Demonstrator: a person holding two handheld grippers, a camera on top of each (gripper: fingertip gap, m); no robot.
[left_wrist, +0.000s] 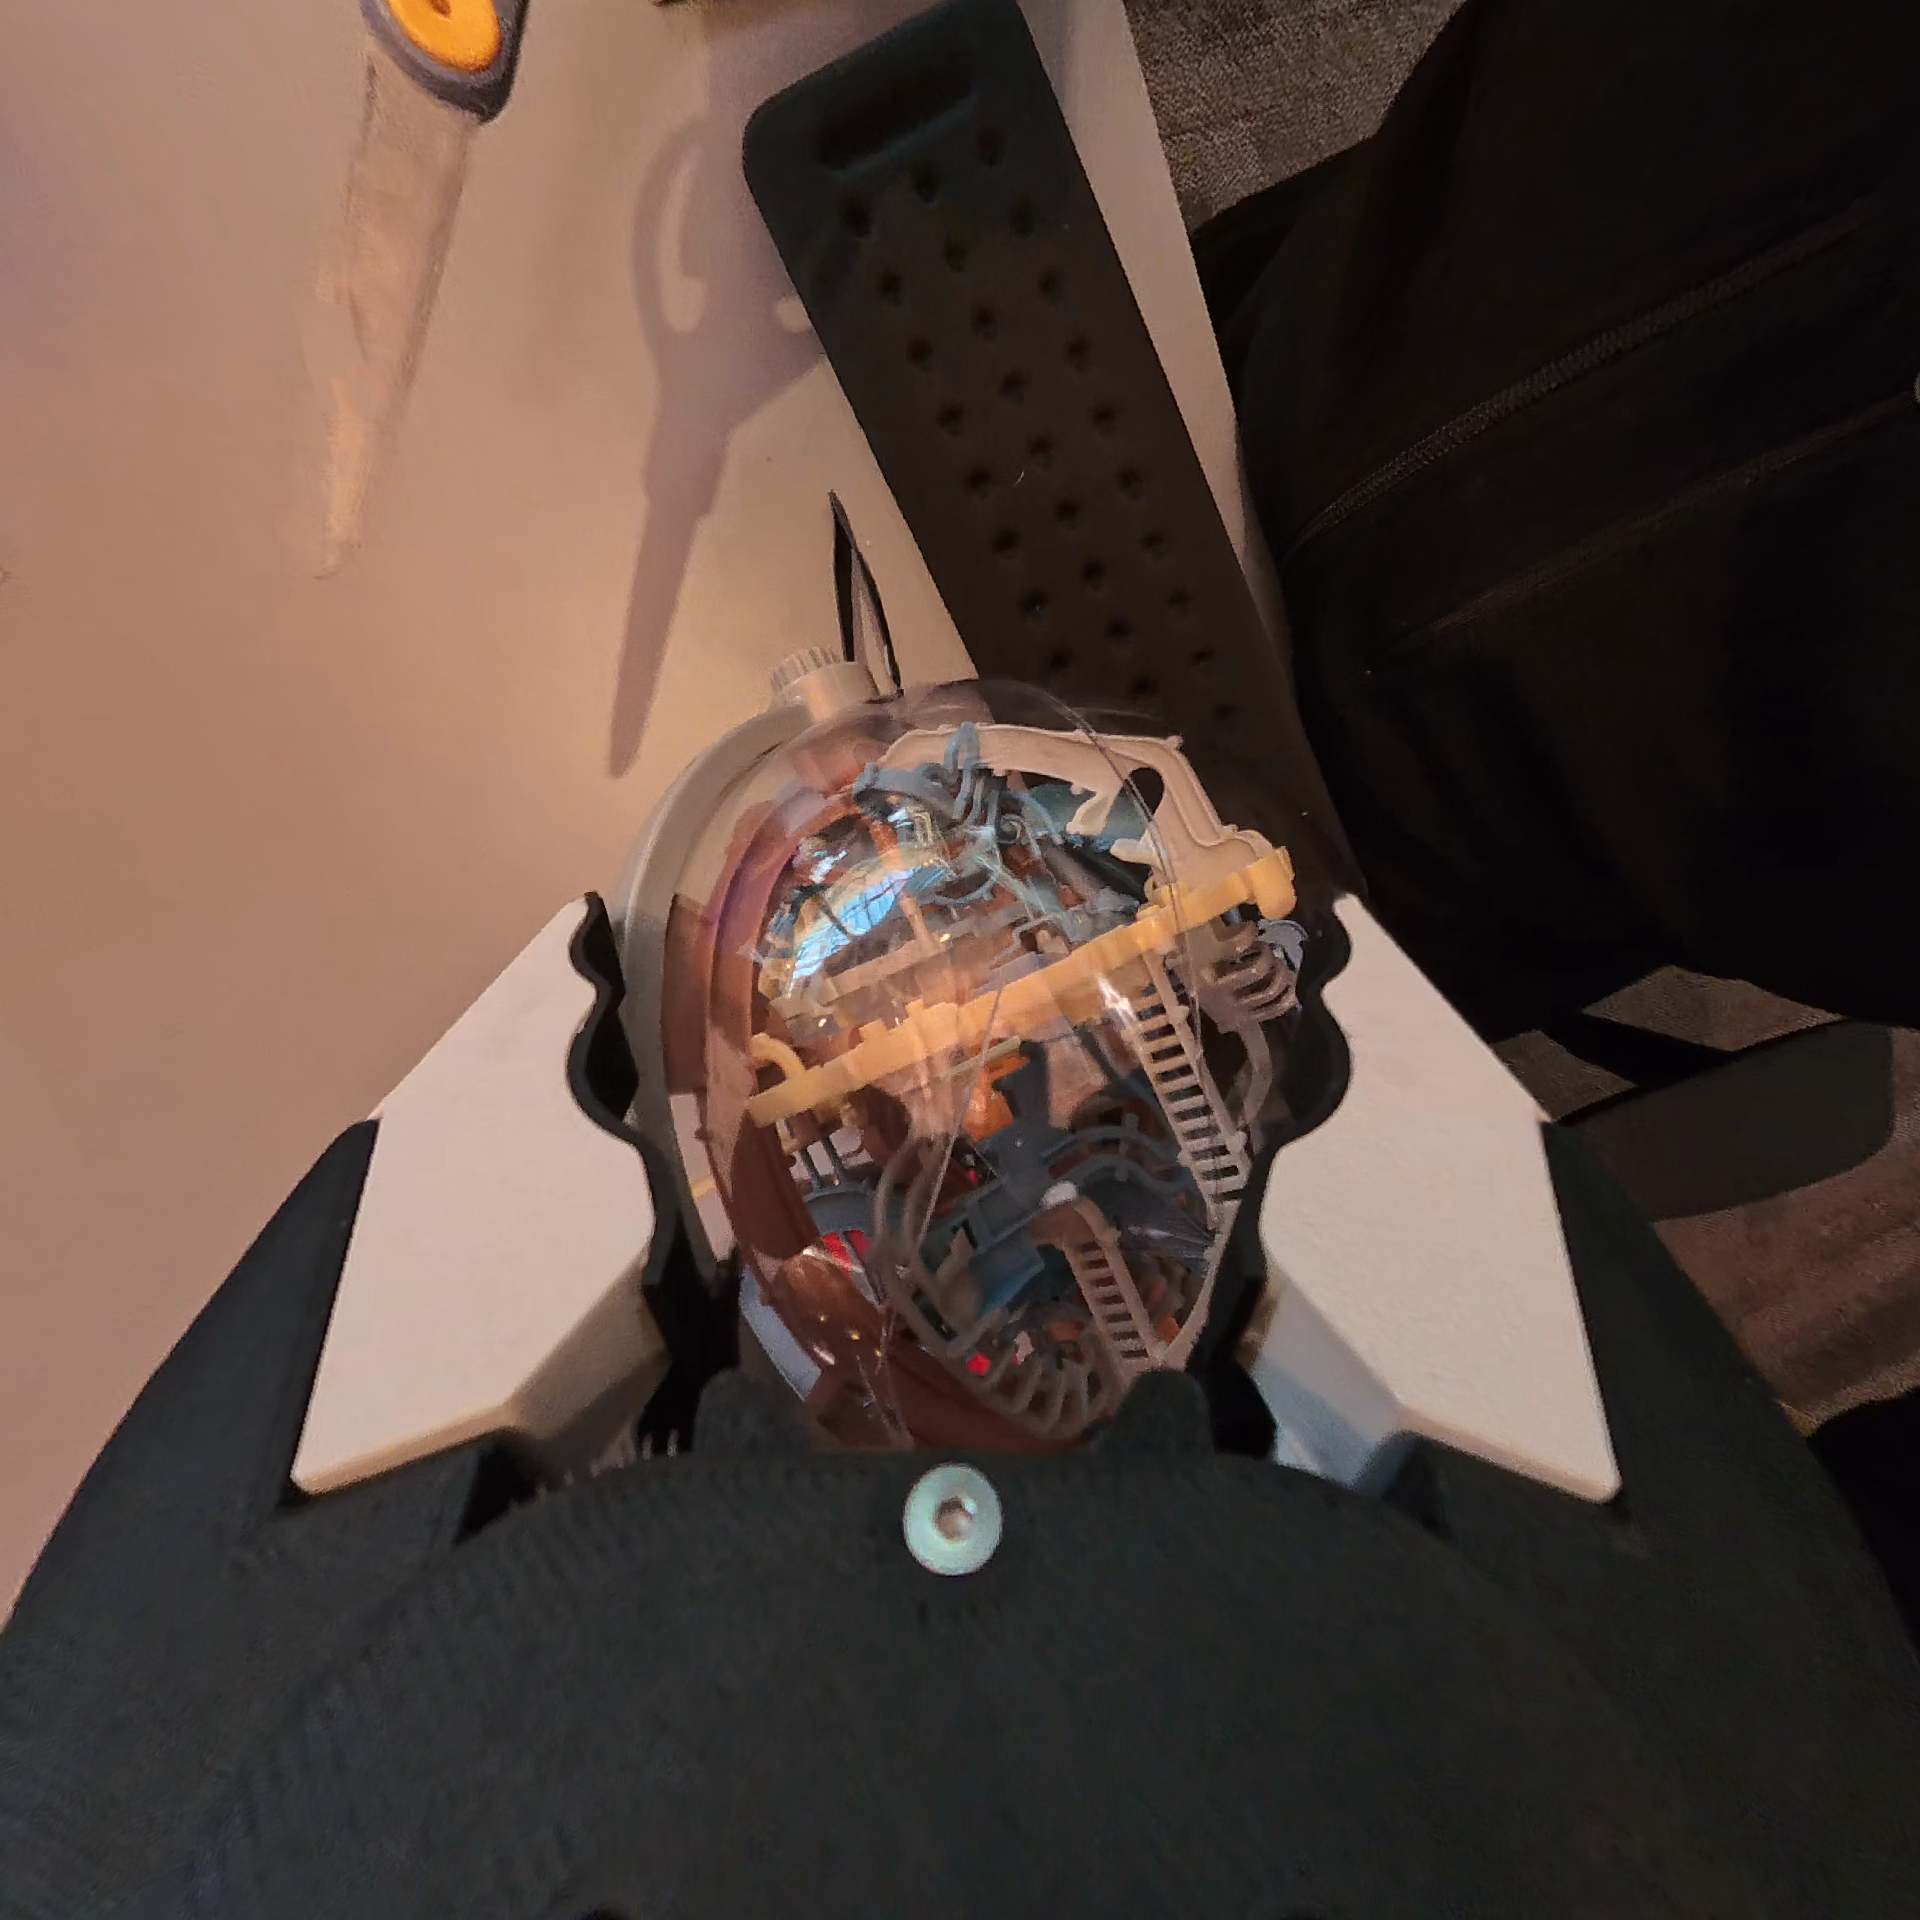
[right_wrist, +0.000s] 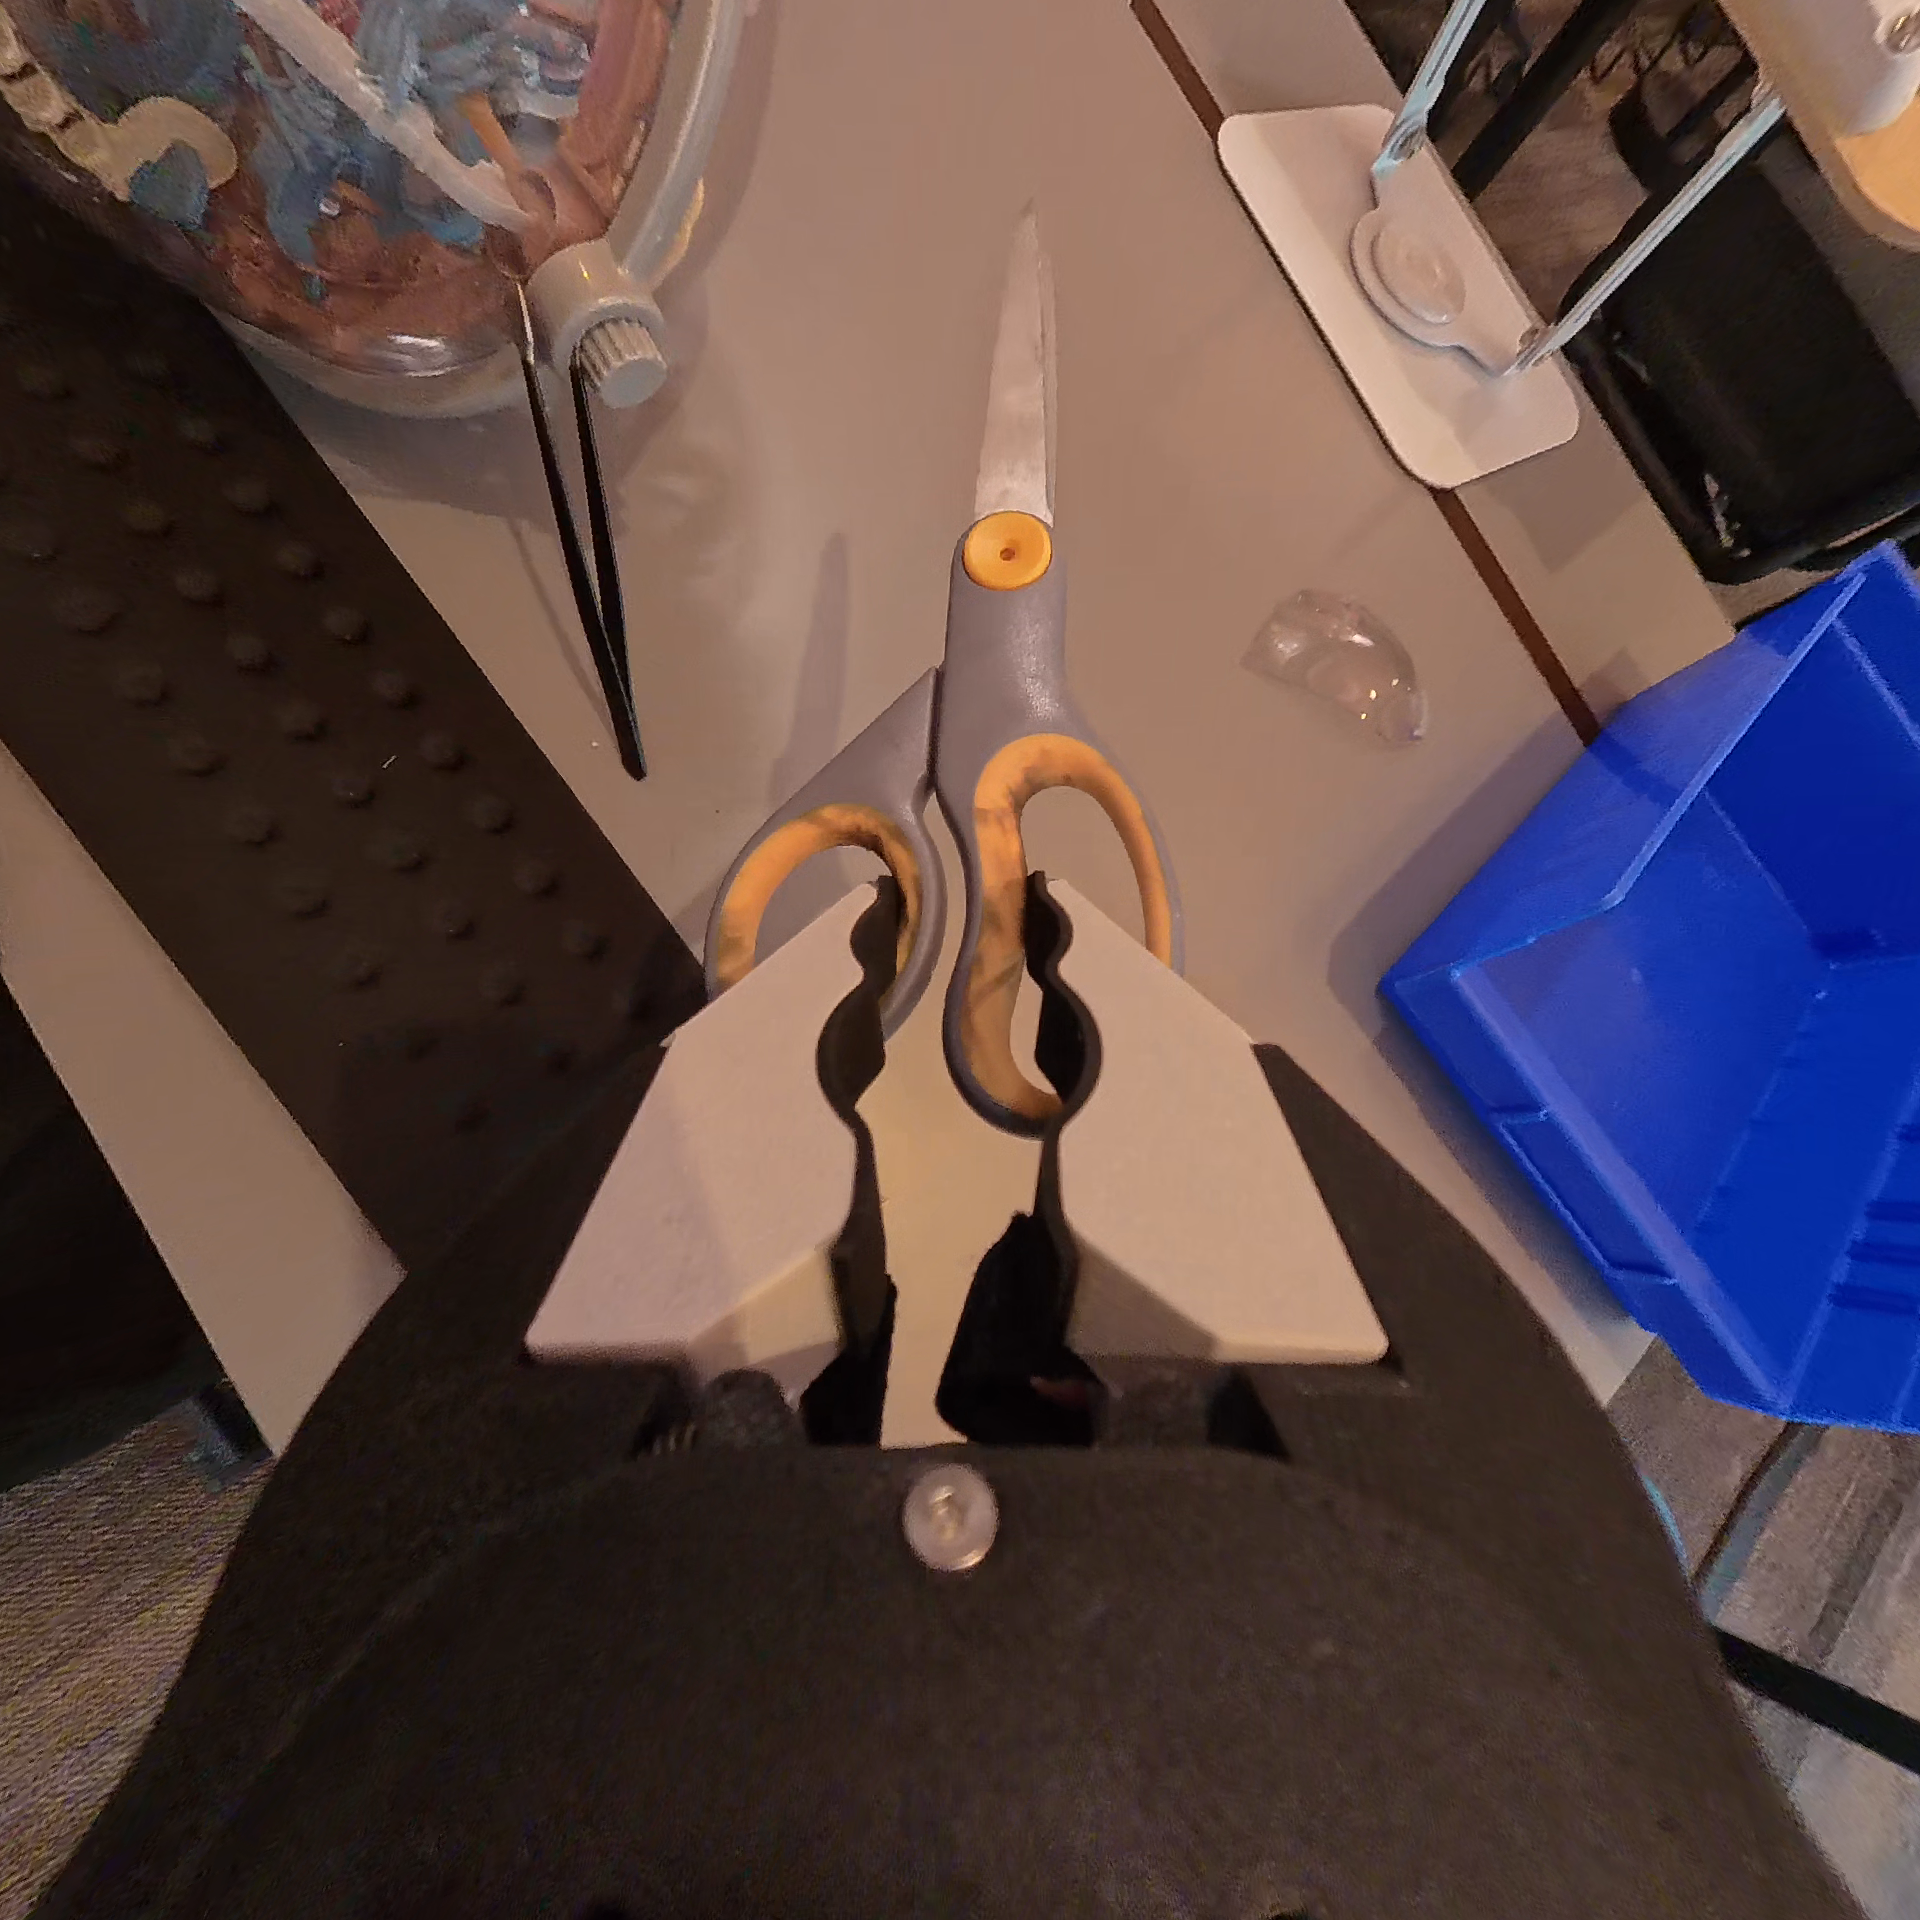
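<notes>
My left gripper (left_wrist: 966, 914) is shut on a clear plastic maze ball (left_wrist: 966, 1039) with tracks and ladders inside, one finger on each side. A grey knob (left_wrist: 816, 675) sticks out of its far end, and a black zip tie (left_wrist: 857, 592) hangs by the knob. My right gripper (right_wrist: 961, 894) is shut on the handles of grey and orange scissors (right_wrist: 1003, 665). The blades are closed, point away, and are held above the table. The ball (right_wrist: 312, 156) and zip tie (right_wrist: 587, 582) show at the right wrist view's upper left. The scissors (left_wrist: 436, 31) show blurred at the left wrist view's top left.
A black dotted mat (right_wrist: 260, 675) lies under the ball on the beige table (right_wrist: 831, 260). A blue bin (right_wrist: 1714, 987) stands at the right, with a clear plastic scrap (right_wrist: 1335, 670) beside it. A white stand base (right_wrist: 1392, 301) sits far right. A person's dark clothing (left_wrist: 1558, 520) is close. My right fingertips sit around 25 centimetres from my left ones.
</notes>
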